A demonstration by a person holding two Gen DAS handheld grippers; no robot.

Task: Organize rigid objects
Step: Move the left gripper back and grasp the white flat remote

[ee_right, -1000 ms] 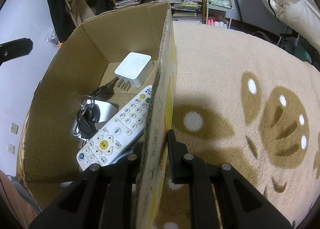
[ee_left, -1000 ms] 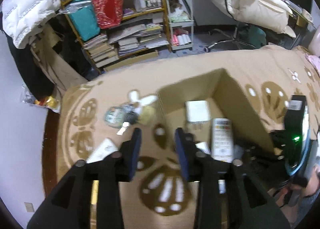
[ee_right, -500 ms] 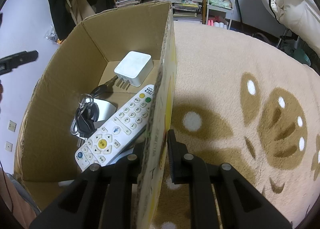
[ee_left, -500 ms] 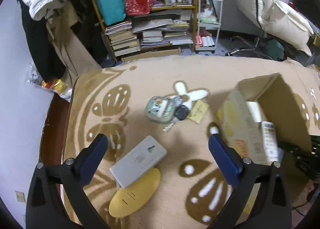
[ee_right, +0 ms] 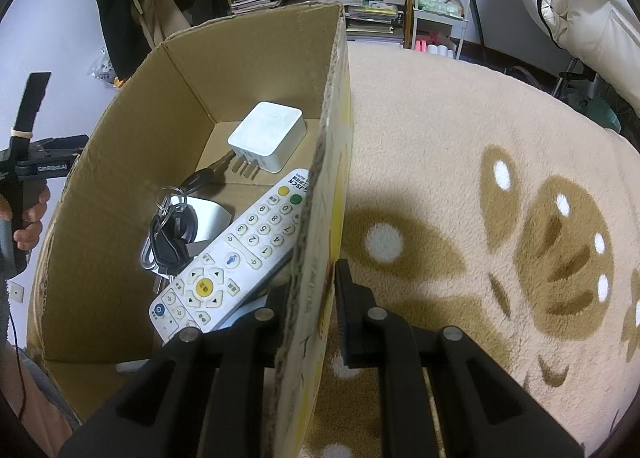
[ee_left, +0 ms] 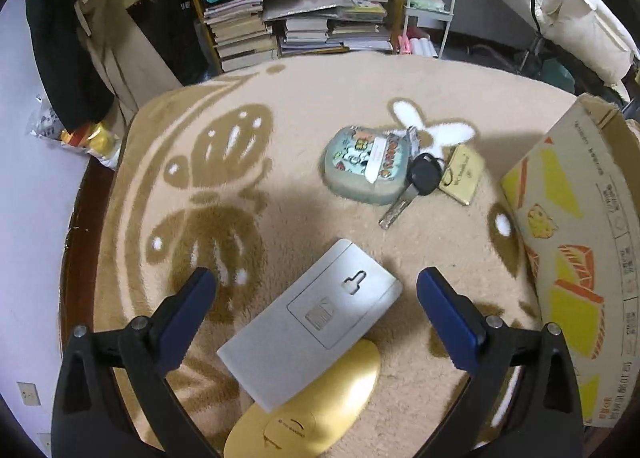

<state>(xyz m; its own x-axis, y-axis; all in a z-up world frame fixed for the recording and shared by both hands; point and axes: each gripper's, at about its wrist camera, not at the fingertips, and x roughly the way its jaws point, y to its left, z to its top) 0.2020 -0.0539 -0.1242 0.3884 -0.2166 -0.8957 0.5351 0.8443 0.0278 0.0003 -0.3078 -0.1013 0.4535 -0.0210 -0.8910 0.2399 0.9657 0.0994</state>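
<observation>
My left gripper (ee_left: 316,306) stands wide open above a flat grey device (ee_left: 312,324), which lies between the blue pads without touching them and rests partly on a yellow oval case (ee_left: 308,414). Farther off on the rug lie a cartoon-printed pouch (ee_left: 366,164), a black car key (ee_left: 416,186) and a gold tag (ee_left: 462,174). My right gripper (ee_right: 310,298) is shut on the side wall of the cardboard box (ee_right: 320,186). Inside the box are a white remote (ee_right: 236,254), a white charger (ee_right: 266,136) and a bunch of keys (ee_right: 172,234).
The beige patterned rug (ee_left: 288,130) covers the surface; its dark wooden edge (ee_left: 70,250) runs along the left. The box wall (ee_left: 576,242) stands at the right in the left wrist view. A bookshelf (ee_left: 300,18) and a white chair (ee_left: 576,10) stand beyond. A hand (ee_right: 28,218) shows beside the box.
The left gripper swung left from the box and came down over the grey device, its jaws going from narrow to wide open. The right gripper kept its grip on the box wall.
</observation>
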